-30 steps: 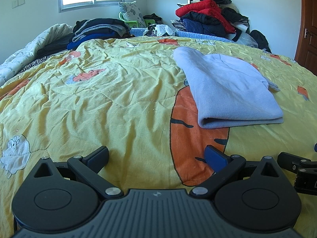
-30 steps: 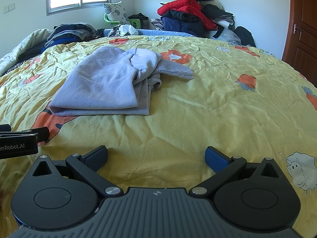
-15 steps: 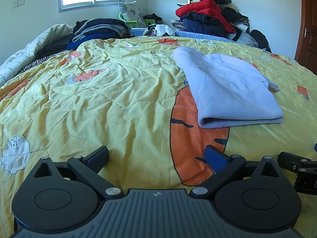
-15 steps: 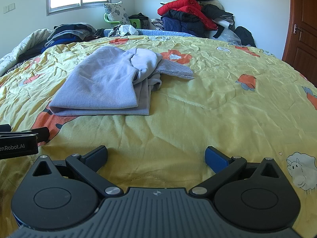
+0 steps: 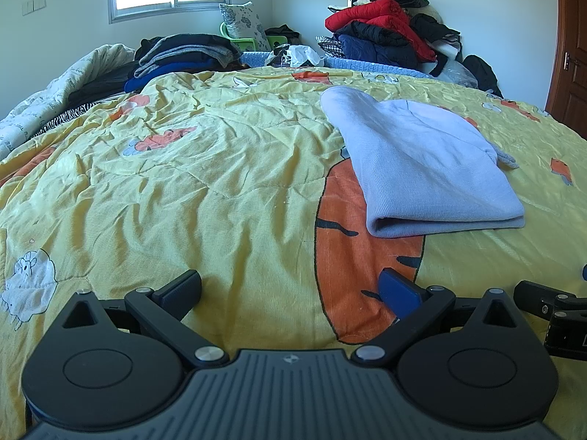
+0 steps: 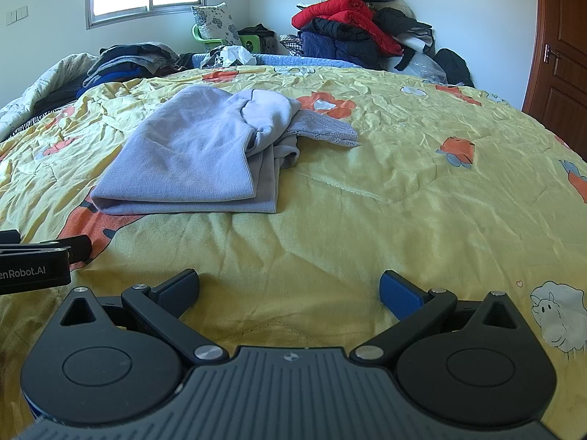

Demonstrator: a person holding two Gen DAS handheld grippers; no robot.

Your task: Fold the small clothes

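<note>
A small light lavender-grey garment (image 5: 422, 161) lies folded on the yellow bedspread (image 5: 183, 183), ahead and to the right of my left gripper (image 5: 290, 288). In the right wrist view the garment (image 6: 190, 161) lies ahead and left, with a bunched sleeve and a grey lace piece (image 6: 323, 134) sticking out on its right side. My left gripper is open and empty, low over the bedspread. My right gripper (image 6: 290, 288) is open and empty, well short of the garment. Each gripper's body shows at the edge of the other's view.
A stack of folded dark clothes (image 5: 183, 55) sits at the far left of the bed. A pile of red and dark jackets (image 5: 385, 33) stands at the far right by the wall. A wooden door (image 6: 561, 55) is on the right.
</note>
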